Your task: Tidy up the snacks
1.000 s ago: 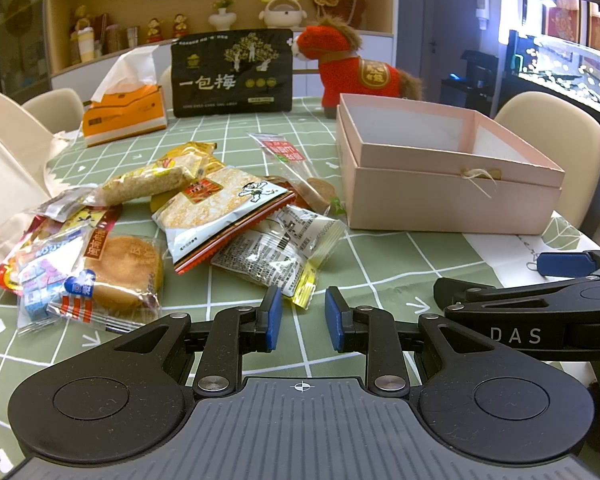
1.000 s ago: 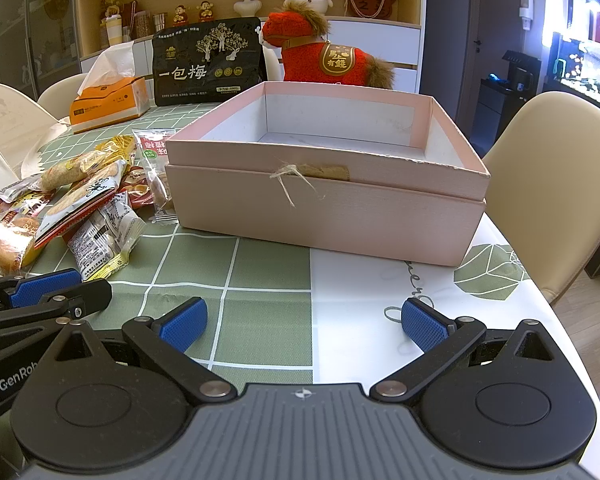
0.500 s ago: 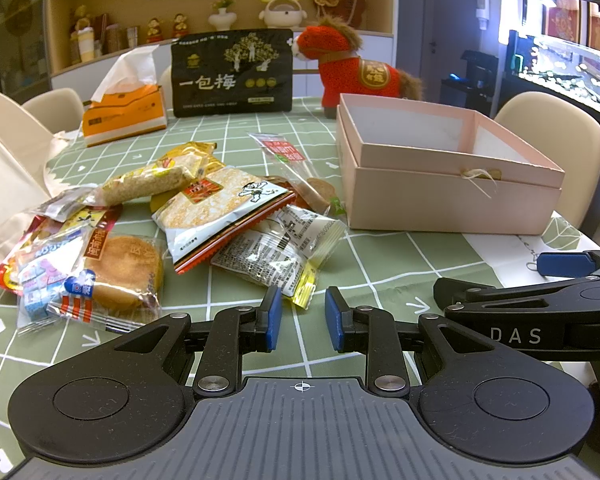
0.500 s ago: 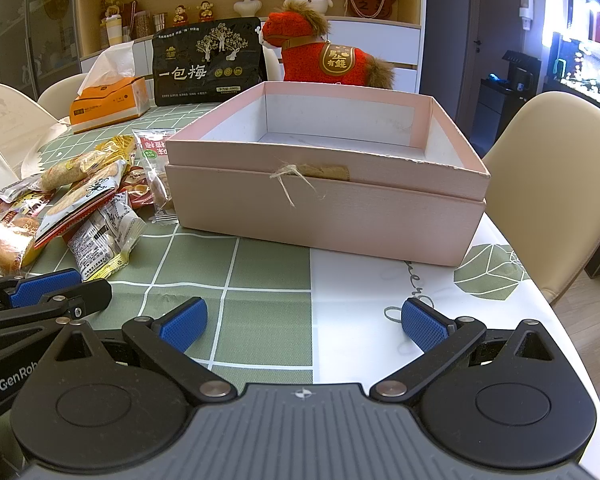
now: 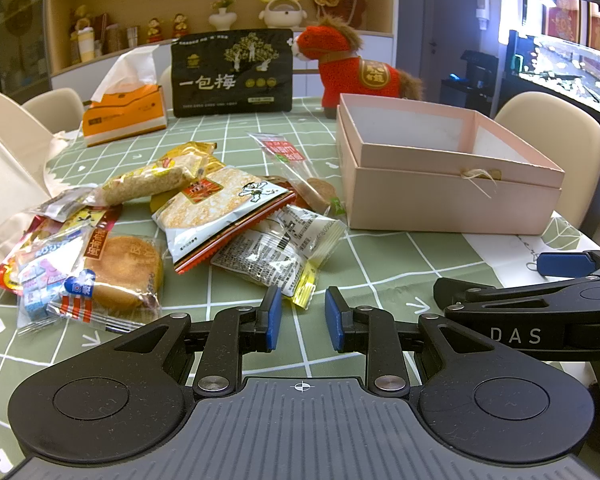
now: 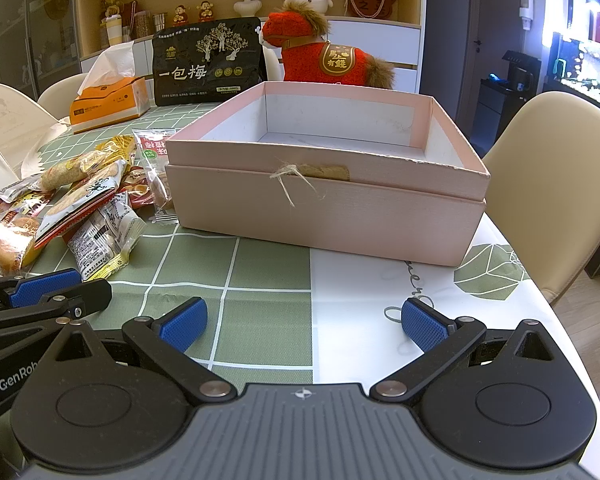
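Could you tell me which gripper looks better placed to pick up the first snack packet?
Probably the left gripper: the white printed packet lies just beyond its fingertips, while the right gripper faces the pink box.

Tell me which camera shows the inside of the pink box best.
The right wrist view: the pink box sits centred and near, its white floor visible and bare. The left wrist view shows the box off to the right, mostly its walls.

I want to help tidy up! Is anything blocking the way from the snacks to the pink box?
Nothing visible does. The snacks lie in a pile right beside the box, which is open on top and looks empty. Only bare tablecloth shows between the left gripper and the pile.
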The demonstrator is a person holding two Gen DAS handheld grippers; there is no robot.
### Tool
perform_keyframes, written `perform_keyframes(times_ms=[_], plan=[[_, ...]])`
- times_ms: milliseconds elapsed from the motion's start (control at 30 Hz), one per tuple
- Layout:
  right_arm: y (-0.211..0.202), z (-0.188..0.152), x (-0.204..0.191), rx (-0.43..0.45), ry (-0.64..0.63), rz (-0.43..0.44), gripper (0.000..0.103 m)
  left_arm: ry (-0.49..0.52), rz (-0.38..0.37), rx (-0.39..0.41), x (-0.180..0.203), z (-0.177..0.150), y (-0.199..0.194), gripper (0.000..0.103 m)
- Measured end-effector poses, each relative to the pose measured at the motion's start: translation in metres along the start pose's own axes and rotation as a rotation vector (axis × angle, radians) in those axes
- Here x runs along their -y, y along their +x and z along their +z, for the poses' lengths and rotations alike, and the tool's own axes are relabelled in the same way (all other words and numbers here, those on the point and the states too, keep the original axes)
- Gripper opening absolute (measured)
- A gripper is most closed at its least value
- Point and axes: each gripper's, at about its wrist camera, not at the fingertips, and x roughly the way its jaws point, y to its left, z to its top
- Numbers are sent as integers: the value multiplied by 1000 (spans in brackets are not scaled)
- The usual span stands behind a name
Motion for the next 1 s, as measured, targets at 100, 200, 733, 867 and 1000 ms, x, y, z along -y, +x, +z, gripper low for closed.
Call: perform_keyframes(times_ms=[100, 200, 733, 867, 1000], plan=[[0, 0, 0, 0, 0, 0, 103, 0, 0, 0, 0, 0, 0, 29], [0, 0, 0, 0, 0, 0, 103, -1, -1, 0, 0, 0, 0, 29], [0, 0, -1, 0, 0, -1, 103, 4, 3, 0, 0, 0, -1, 29], [2, 0, -3, 1, 0, -1, 103, 12, 11, 0, 1, 1, -2, 29], [3, 0, -6, 1, 1, -1, 103, 17, 17, 0, 2, 1, -2, 29]])
